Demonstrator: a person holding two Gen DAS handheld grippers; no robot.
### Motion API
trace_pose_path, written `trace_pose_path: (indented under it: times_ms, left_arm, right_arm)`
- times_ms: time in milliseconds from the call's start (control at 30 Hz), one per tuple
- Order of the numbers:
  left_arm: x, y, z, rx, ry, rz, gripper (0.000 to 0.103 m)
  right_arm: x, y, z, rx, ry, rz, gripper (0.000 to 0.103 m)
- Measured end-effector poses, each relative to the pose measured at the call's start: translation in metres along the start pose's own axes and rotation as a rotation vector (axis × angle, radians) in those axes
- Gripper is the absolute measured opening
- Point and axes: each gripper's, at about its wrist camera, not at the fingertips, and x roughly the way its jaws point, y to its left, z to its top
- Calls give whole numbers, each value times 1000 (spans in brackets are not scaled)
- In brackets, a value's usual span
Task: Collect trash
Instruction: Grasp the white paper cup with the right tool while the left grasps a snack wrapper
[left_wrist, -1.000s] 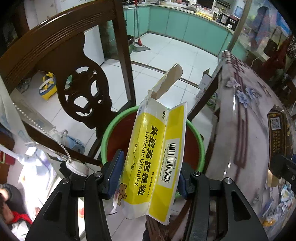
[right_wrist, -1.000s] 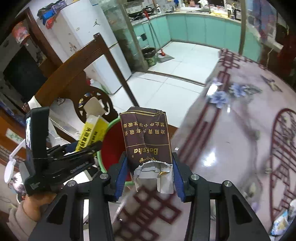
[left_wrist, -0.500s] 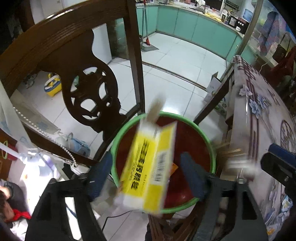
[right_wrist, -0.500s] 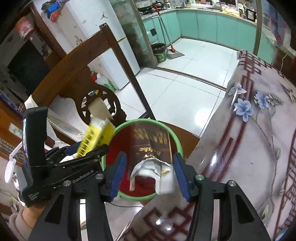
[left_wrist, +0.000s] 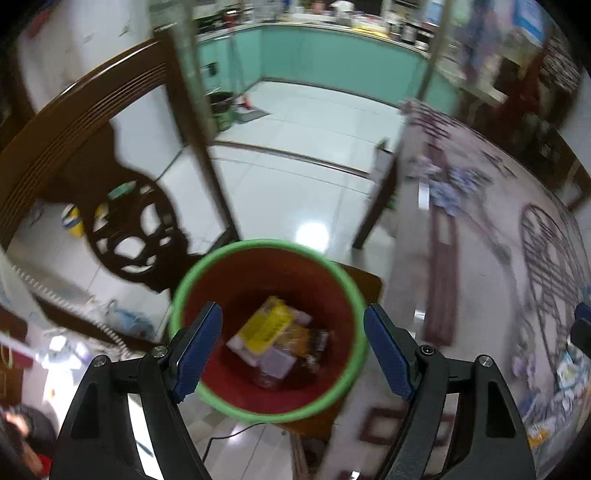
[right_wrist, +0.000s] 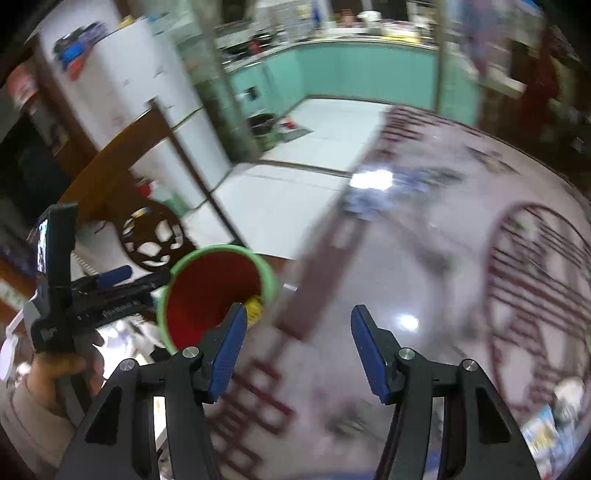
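Red inside and green at the rim, the bin (left_wrist: 269, 328) stands directly ahead of the left tongs (left_wrist: 291, 347), between their two blue pads. These tongs are wide open and hold nothing. At the bottom of the bin lies a yellow box (left_wrist: 266, 325) among some other pale and orange scraps, too blurred to name.

The right tongs (right_wrist: 295, 350) are also spread wide and empty. They hang over the counter (right_wrist: 424, 277), and the bin is ahead of them and to their left, just past the left pad. The other hand with its tool is visible further left.

It seems the drop is finished on both sides, so the step in hand is to go for the next pieces. A small heap of wrappers (right_wrist: 554, 417), blurred, lies on the counter at the far right of the right tongs; the left view shows it far to the right too.

To do this well, I would keep the jaws open while moving, come down on one piece only, and close on its middle so it does not slip. Both views are smeared now, so slowing down before the grasp should help. Light paper can slide on the glossy counter; pressing slightly down first is safer.
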Motion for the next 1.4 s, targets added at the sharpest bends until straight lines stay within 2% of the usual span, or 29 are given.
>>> trace_pose_path:
  times_ms: [133,300,400,433,533,600,700,767,867,933,967,1000,1033,1067,1200,1400]
  left_arm:
    - [-10,-53,-5,116,-12,-66,79]
    - [-38,-128,-29,284,-31,-180,81]
    - [-58,-180,-61,427,-2,-314,82]
    - [-64,-202,-77,480,29,-387,82]
    - [-69,-248,-117,604,126,-522,83]
    - [-70,-272,-141,688,152,-525,83]
    - [-60,-302,-171,798,169,-452,83]
    - [-49,-308,-177,785,210,-433,82]
    - [-32,-312,-179,703,275,-423,80]
    - [-24,-313,-178,651,287,-405,69]
    - [-22,-313,-177,624,291,-402,57]
    - [-20,-312,-175,594,289,-396,51]
    - [-19,-312,-174,576,288,-398,45]
    - [-18,-312,-172,560,290,-403,32]
    - [-18,-305,-158,465,280,-405,28]
    - [-45,-287,-117,315,161,-368,28]
  right_arm:
    - [-41,-69,-28,97,-15,-123,57]
    - [-78,-164,-61,185,22,-259,58]
    - [-86,-220,-75,216,82,-316,58]
    - [-86,-238,-80,218,102,-331,58]
    - [-76,-277,-91,213,156,-337,58]
    - [-63,-302,-95,222,202,-318,58]
    - [-47,-327,-100,233,229,-281,58]
    - [-36,-338,-103,230,250,-267,58]
    - [-21,-343,-107,220,283,-248,58]
    - [-19,-348,-108,226,275,-225,58]
    - [-20,-350,-108,232,265,-215,52]
    - [-23,-352,-107,240,249,-200,49]
    - [-27,-353,-106,249,233,-192,42]
    - [-32,-354,-105,256,216,-186,38]
    - [-57,-354,-96,293,128,-145,38]
    - [-109,-334,-79,321,-39,-106,38]
